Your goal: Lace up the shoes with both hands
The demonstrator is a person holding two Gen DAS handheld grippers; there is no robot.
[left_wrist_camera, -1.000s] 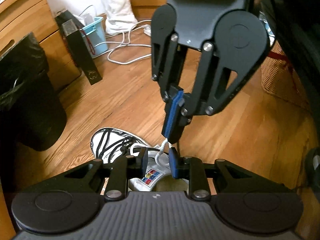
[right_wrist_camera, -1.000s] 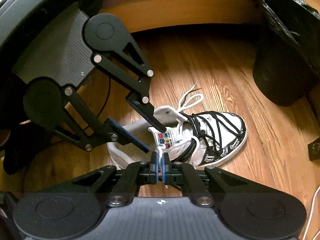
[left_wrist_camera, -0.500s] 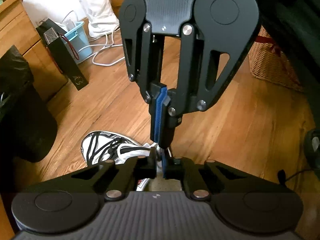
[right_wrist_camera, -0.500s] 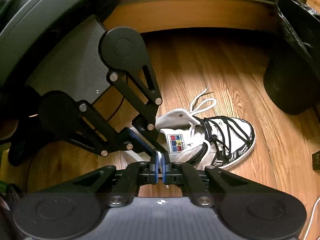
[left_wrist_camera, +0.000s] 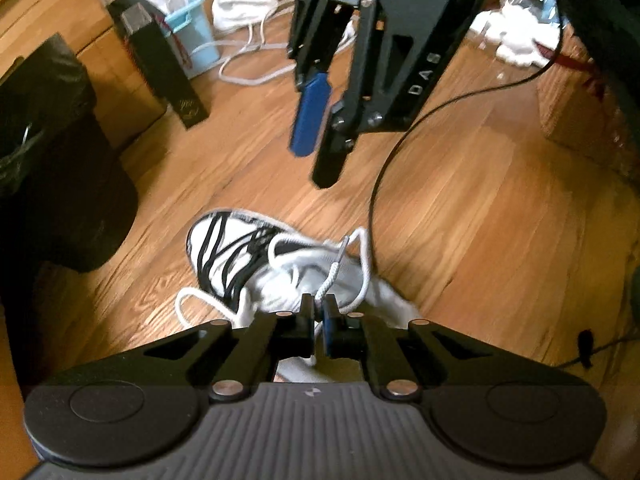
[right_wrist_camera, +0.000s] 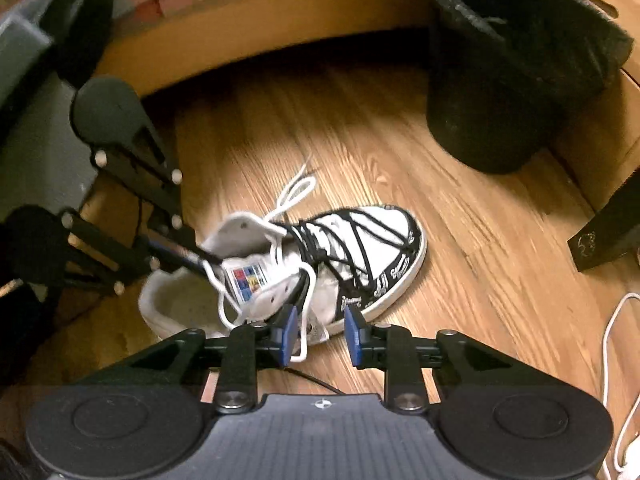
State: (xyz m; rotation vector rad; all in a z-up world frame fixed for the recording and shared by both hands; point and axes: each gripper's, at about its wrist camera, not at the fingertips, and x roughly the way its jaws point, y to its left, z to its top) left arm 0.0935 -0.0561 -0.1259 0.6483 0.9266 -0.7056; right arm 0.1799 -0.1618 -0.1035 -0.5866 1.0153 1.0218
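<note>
A white high-top shoe (left_wrist_camera: pixel 240 256) with black lacing on its toe lies on the wooden floor, also seen as the shoe (right_wrist_camera: pixel 340 256) in the right wrist view. My left gripper (left_wrist_camera: pixel 319 314) is shut on the white lace (left_wrist_camera: pixel 332 276) close to its tip, which sticks up past the pads. In the right wrist view the left gripper (right_wrist_camera: pixel 204 258) reaches over the shoe's opening. My right gripper (right_wrist_camera: pixel 320 332) has its jaws opening. A slack loop of lace (right_wrist_camera: pixel 304 340) hangs beside its left pad, unpressed. The right gripper (left_wrist_camera: pixel 314 164) hovers above the shoe.
A black bin (left_wrist_camera: pixel 52 160) stands left of the shoe, with a black paper bag (left_wrist_camera: pixel 168 76) and a light blue tub (left_wrist_camera: pixel 192 36) behind it. White cables (left_wrist_camera: pixel 248 52) and a thin black cable (left_wrist_camera: pixel 384 184) lie on the floor. A bed frame (right_wrist_camera: pixel 260 32) borders the far side.
My left gripper closed on the lace beside the right one. My right gripper then opened, let go of the lace and drew away from the left gripper.
</note>
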